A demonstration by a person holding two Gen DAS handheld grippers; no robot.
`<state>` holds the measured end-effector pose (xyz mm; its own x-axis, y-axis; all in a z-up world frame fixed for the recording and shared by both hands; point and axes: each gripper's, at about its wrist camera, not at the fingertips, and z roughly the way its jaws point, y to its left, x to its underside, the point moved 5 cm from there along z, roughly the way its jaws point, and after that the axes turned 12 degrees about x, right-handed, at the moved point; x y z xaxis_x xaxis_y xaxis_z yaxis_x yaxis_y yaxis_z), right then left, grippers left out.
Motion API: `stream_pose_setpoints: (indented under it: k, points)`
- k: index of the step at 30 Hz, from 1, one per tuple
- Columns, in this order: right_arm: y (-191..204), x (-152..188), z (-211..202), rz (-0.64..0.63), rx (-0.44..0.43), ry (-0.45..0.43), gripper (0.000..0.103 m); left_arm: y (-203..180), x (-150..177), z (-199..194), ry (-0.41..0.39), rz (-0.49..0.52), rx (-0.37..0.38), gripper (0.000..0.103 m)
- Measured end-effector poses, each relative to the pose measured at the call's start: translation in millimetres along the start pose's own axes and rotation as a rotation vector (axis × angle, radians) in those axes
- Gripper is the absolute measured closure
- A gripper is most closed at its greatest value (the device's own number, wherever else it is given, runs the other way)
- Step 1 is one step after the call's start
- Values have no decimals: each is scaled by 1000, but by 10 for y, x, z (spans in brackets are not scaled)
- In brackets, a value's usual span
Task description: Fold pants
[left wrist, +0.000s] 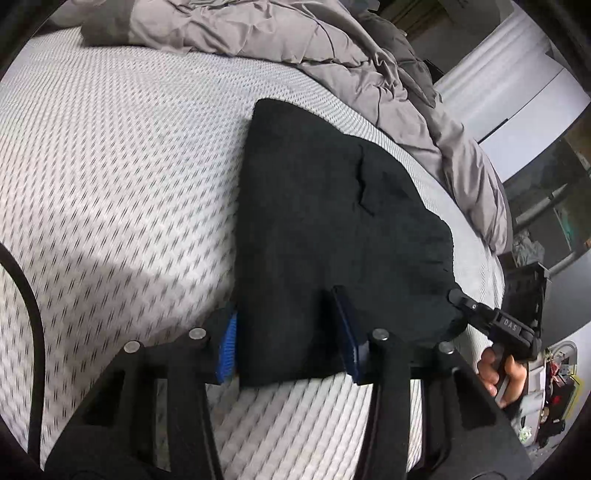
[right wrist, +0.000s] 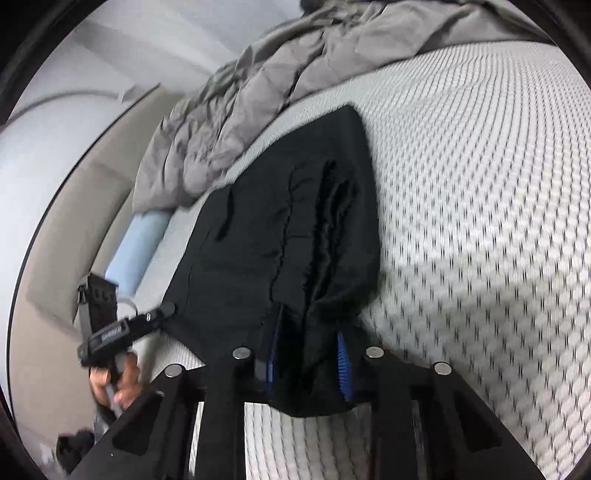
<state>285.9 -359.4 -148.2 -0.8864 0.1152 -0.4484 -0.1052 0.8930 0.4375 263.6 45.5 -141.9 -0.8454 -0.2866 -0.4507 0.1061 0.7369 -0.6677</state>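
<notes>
My left gripper (left wrist: 291, 347) has its two blue pads apart, with the near edge of the black pants (left wrist: 332, 229) lying between them. One pad sits at the cloth's side edge and the other rests over the cloth. I cannot tell if they pinch it yet.

My right gripper (right wrist: 308, 362) has its pads close together, and a thick bunch of the pants (right wrist: 291, 236) fills the gap. It looks clamped on that bunch.

From the left camera, the right gripper pokes in at 4 o'clock, with a hand (left wrist: 498, 373) on its handle. From the right camera, the left gripper shows at 8 o'clock, its tip at the corner of the pants.

The pants lie folded in a dark pile on the white dotted mattress (left wrist: 110, 166), close to its side edge. A rumpled grey blanket (left wrist: 258, 33) sits past them at 12 o'clock.

I think trouble could come if I lift now. My left pads may hold only the top layer, so the lower layers would slide out and the fold would fall open. My right grip is bunched, so pulling could twist the pile crooked. The pile is also near the mattress edge, so a hard tug could drag it off.
</notes>
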Motion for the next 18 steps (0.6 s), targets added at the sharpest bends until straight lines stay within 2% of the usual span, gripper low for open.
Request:
stream_pose_setpoints:
  k: [4,6,7,9,10,11,12,13,14,15,17,18]
  points:
    - [27,-116,126,-32,92,-34,78,52,-72,140,-10,-2,-44,64]
    - [6,-123,202,-29,121,-16,63,65,-37,134,-15,2,-49,64]
    - [1,-132,206,-14,117,-8,62,52,-10,98,-21,13,-58,63]
    - [-4,-136,111,-3,122,-19,52,-20,81,-23,-47,76,-126,62]
    - [-12,-122,42,-17,144,-32,49,-76,129,-73,-66,113,-150,59]
    - [6,-98,-51,-48,180,-55,36,-138,199,-150,-91,156,-178,55]
    - [50,-86,-121,-76,205,-79,21,-209,251,-215,-108,180,-198,45]
    - [85,-67,-194,-97,226,-99,14,-275,304,-273,-125,197,-209,31]
    - [112,-40,-262,-118,244,-118,6,-354,327,-310,-145,217,-216,24]
    - [141,1,-356,-148,254,-141,3,-483,363,-356,-176,260,-220,16]
    - [296,62,-520,-216,265,-202,0,-658,438,-412,-216,344,-249,15]
    - [399,95,-584,-261,268,-236,0,-751,491,-439,-232,400,-277,10]
